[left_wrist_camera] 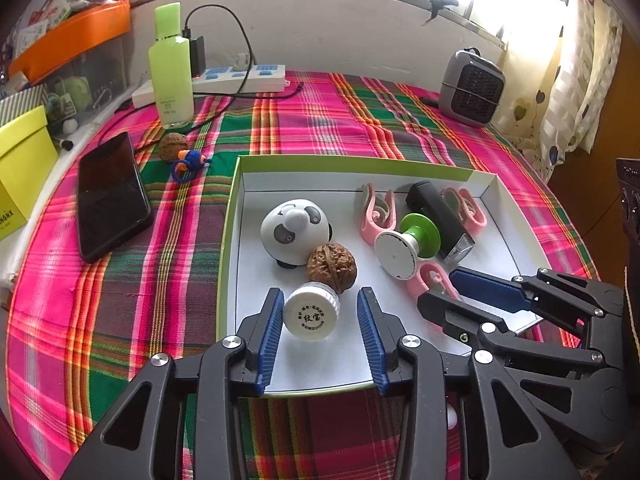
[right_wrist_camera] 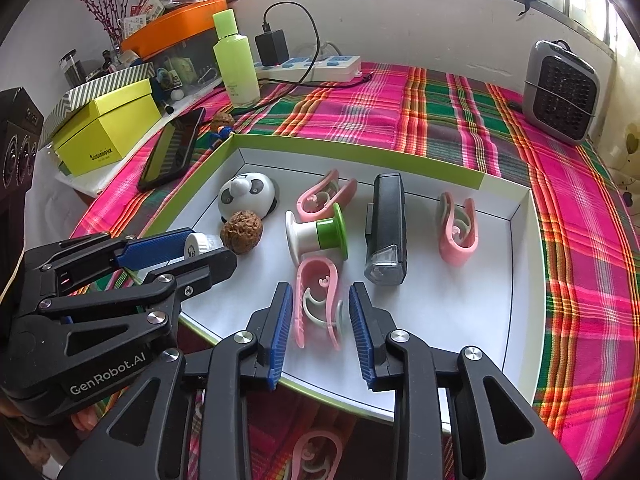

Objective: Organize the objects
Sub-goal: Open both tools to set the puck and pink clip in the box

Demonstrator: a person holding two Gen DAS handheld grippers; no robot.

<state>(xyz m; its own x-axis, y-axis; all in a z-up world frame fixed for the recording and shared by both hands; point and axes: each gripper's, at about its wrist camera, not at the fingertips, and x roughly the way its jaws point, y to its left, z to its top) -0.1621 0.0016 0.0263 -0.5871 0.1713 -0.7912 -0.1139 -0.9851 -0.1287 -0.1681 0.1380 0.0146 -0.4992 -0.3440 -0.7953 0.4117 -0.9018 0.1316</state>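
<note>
Blue-padded fingers of the left gripper (left_wrist_camera: 318, 334) stand on each side of a small white round bottle cap with black writing (left_wrist_camera: 311, 315). The pad on one side sits just at the cap's edge, while the other pad stands clear, so I think the bottle is let go, not squeezed. It lies on its side in the near left part of the shallow white cardboard box with a green rim (left_wrist_camera: 352, 168), likely just put there to be tidy.

Next to it sits a brown wrinkly walnut (left_wrist_camera: 331, 266), touching a round white toy with black panda spots (left_wrist_camera: 295, 231). Then comes a white and green plastic spool (right_wrist_camera: 316, 236) lying on its side, then a black bike light (right_wrist_camera: 386, 232).

Over to the right, the right gripper (right_wrist_camera: 320, 330) has its fingers loose around a pink curly plastic clip (right_wrist_camera: 318, 306). Small gaps show on both sides, so nothing is pinched. The clip lies flat in the near middle of the box. Two more pink clips lie farther back.

Still outside the box, on the pink and green checked surface (left_wrist_camera: 360, 120), wait a second walnut (left_wrist_camera: 173, 145) and a black phone (left_wrist_camera: 112, 196).
</note>
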